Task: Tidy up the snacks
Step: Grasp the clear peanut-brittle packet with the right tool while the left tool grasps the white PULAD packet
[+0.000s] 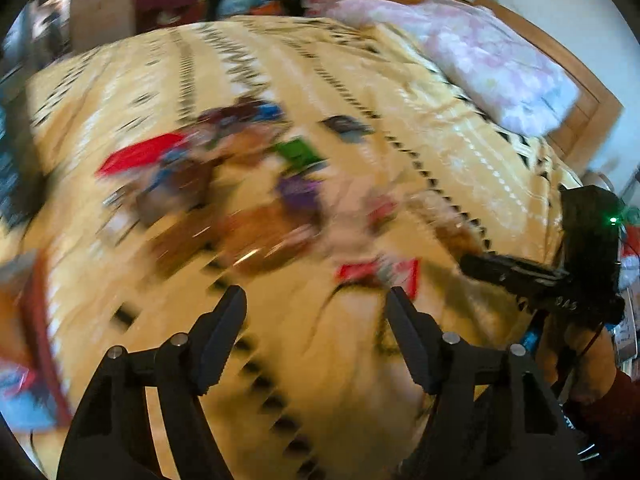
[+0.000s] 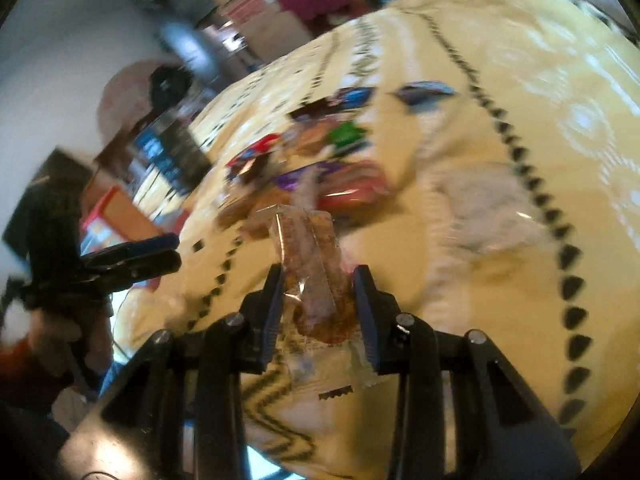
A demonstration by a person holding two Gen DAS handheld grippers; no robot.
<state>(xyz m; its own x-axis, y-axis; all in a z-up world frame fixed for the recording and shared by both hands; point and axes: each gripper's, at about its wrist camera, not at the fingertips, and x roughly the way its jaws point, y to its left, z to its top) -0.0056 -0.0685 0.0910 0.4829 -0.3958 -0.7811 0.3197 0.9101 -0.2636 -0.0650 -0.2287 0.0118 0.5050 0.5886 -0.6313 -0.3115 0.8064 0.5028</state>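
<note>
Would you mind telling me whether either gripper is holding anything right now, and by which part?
The right gripper grips a clear-wrapped snack bar across its lower half, near the crimped end. The left gripper is open and holds nothing.

Black gripper (image 2: 316, 280) fingers, silver screws, dark red sleeve (image 1: 616, 412).

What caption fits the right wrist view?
Right gripper clamps a clear-wrapped brown snack bar above the yellow patterned blanket.

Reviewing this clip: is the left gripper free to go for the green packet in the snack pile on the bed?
Probably yes. The left gripper is open and empty above the blanket, and nothing stands between it and the green packet. Blur hides how the neighbouring packets crowd it.
</note>
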